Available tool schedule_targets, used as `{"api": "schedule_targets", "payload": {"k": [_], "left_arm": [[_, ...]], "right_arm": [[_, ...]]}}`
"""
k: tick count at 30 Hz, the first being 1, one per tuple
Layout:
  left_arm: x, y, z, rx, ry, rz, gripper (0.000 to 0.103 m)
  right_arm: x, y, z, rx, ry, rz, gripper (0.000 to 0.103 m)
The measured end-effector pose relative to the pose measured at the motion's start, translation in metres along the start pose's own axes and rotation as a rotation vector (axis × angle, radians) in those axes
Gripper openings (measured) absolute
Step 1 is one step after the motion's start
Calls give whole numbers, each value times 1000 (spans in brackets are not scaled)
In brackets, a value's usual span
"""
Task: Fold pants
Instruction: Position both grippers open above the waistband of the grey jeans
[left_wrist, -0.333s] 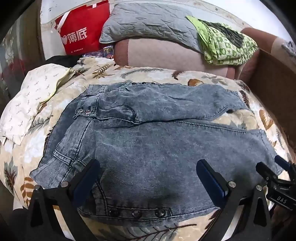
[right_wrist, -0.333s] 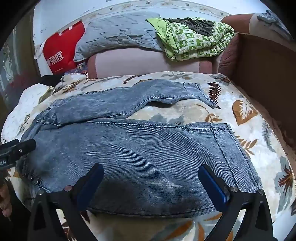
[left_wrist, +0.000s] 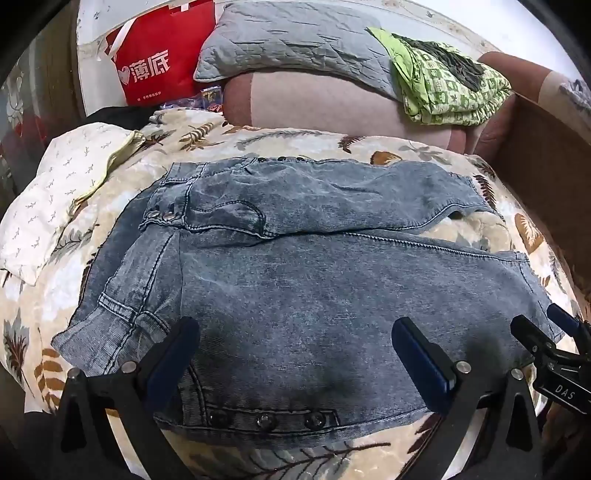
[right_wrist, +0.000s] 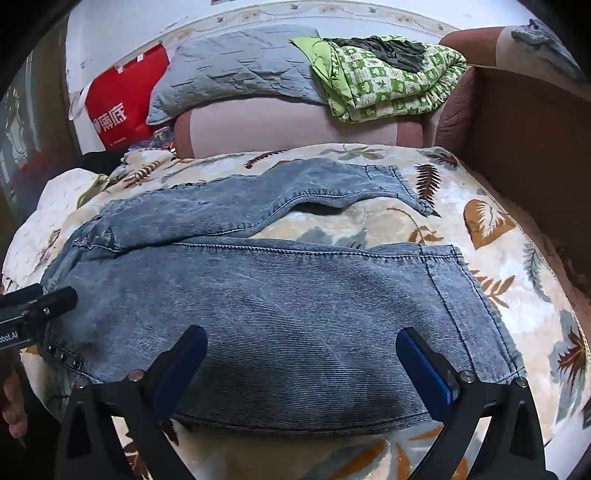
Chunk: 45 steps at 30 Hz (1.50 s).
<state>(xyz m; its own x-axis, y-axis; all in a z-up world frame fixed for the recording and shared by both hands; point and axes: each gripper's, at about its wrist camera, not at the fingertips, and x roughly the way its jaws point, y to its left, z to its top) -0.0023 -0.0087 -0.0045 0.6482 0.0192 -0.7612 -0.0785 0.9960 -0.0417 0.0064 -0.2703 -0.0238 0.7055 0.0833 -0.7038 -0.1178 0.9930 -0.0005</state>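
Observation:
Blue washed denim pants lie flat on a leaf-print bedspread, waistband to the left, both legs running right. The far leg angles away from the near leg. My left gripper is open and empty, hovering over the near waistband with its row of snaps. My right gripper is open and empty over the near leg's lower part, close to its front edge. The right gripper's tip shows at the right of the left wrist view; the left gripper shows at the left of the right wrist view.
A white patterned pillow lies left of the pants. Behind stand a pink cushion, a grey quilted pillow, a green folded blanket and a red bag. A brown board bounds the right side.
Both grippers have stayed open and barely shifted; the pants lie the same.

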Motion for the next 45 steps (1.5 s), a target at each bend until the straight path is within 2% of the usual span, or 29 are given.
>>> {"api": "schedule_targets", "payload": {"k": [22,45], "left_arm": [[4,5,-4,-31,-2,-41,103],[3,7,-5,-37,-3,-46,103]], "right_arm": [[1,-3,-1,18,4,-1,103],[-1,-3,1,13,-17,-8,103]]}}
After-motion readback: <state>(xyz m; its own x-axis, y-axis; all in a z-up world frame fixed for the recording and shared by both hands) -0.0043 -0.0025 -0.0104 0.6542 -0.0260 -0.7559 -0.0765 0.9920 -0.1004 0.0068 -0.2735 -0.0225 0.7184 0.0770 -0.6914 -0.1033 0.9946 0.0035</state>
